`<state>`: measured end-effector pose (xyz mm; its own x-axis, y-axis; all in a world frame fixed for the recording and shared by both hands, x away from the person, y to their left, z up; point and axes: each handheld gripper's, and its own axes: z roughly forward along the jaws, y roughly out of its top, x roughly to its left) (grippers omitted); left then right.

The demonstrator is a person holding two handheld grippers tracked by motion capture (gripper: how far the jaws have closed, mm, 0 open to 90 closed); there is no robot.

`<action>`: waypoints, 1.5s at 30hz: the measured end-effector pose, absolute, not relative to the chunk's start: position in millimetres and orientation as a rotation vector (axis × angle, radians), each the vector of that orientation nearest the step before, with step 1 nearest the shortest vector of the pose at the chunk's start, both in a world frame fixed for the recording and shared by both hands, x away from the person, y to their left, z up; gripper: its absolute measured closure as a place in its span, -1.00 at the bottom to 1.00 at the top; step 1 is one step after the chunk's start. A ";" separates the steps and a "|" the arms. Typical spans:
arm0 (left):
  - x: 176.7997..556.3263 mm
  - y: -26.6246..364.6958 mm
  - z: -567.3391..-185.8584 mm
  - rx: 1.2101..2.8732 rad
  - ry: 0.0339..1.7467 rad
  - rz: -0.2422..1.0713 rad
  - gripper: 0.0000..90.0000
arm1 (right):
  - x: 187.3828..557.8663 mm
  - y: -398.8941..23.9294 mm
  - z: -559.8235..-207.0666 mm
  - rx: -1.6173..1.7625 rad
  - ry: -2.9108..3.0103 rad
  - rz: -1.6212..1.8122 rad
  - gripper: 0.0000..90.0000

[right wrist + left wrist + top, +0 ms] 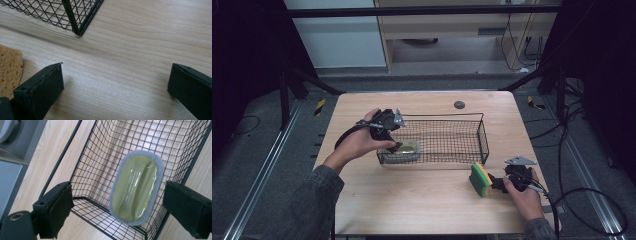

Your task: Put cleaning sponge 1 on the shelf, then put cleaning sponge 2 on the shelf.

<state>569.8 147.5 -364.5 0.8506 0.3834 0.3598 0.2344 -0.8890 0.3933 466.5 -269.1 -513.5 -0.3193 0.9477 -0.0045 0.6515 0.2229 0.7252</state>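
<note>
- A wooden table (422, 200) seen from above, with a person's forearms coming in from the bottom edge.
- A black wire basket (484, 132) stands on the middle of the table.
- An oval scrubbing pad (137, 187), pale green and glossy with a grey fibre rim, lies inside the basket at its left end, close to the near wall.
- The left gripper (393, 146) hangs over that end of the basket. In the left gripper view its jaws stand wide apart on either side of the pad, and neither pad of the jaws touches it.
- The right gripper (494, 181) rests low on the table in front of the basket's right corner. Its jaws are spread apart with bare wood between them.
- A green and yellow sponge (479, 180) stands on edge just beside the right gripper's tips, outside the basket.
</note>
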 end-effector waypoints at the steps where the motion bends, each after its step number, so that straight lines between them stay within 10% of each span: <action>1: 568.7 147.8 -363.3 2.677 0.477 0.632 -0.84 | 466.5 -269.1 -513.5 1.471 2.053 0.877 -0.99; 20: 519.2 191.1 -357.4 2.441 0.733 0.639 -0.90 | 463.9 -269.7 -509.5 1.493 2.062 0.856 -0.84; 45: 476.2 267.0 -478.9 2.298 1.114 0.522 -0.89 | 413.5 -253.3 -440.8 1.458 2.283 0.677 -0.61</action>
<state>476.2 267.0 -478.9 0.5856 0.8030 0.1102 0.5990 -0.5204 0.6086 413.5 -253.3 -440.8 -0.4104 0.9113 -0.0343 0.7453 0.3568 0.5632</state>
